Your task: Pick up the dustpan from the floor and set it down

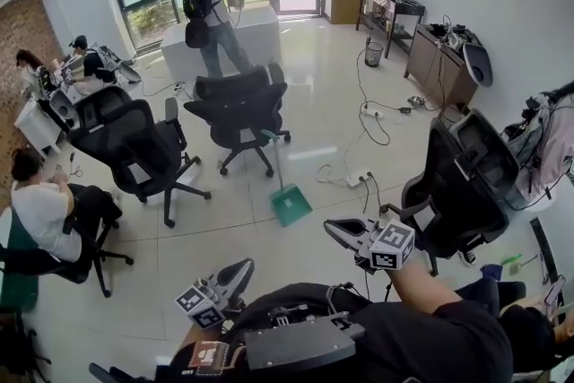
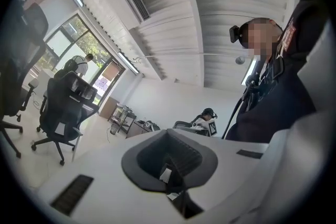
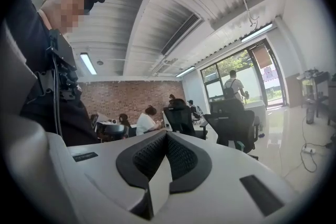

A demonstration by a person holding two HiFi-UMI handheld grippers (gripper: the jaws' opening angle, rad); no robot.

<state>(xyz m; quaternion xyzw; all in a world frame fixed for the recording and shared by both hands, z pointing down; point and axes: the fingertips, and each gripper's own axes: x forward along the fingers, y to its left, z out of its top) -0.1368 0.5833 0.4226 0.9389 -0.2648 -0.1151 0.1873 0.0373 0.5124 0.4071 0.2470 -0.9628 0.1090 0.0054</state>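
The green dustpan [image 1: 291, 205] stands on the pale tiled floor in the head view, its long handle leaning up toward a black office chair [image 1: 240, 108]. Both grippers are held low in front of me, well short of the dustpan. My left gripper [image 1: 242, 266] points up and to the right, its jaws closed together and empty. My right gripper [image 1: 331, 228] points to the left, also shut with nothing in it. In the left gripper view the black pads [image 2: 157, 152] of the left gripper [image 2: 168, 132] meet at the tip. The right gripper [image 3: 167, 134] shows the same in its own view. Neither gripper view shows the dustpan clearly.
Black office chairs stand at the left [image 1: 143, 148] and the right [image 1: 462, 184]. Cables and a power strip [image 1: 359, 178] lie on the floor right of the dustpan. People sit at desks on the left [image 1: 40, 211]. A person with a backpack [image 1: 211, 0] stands at a white counter.
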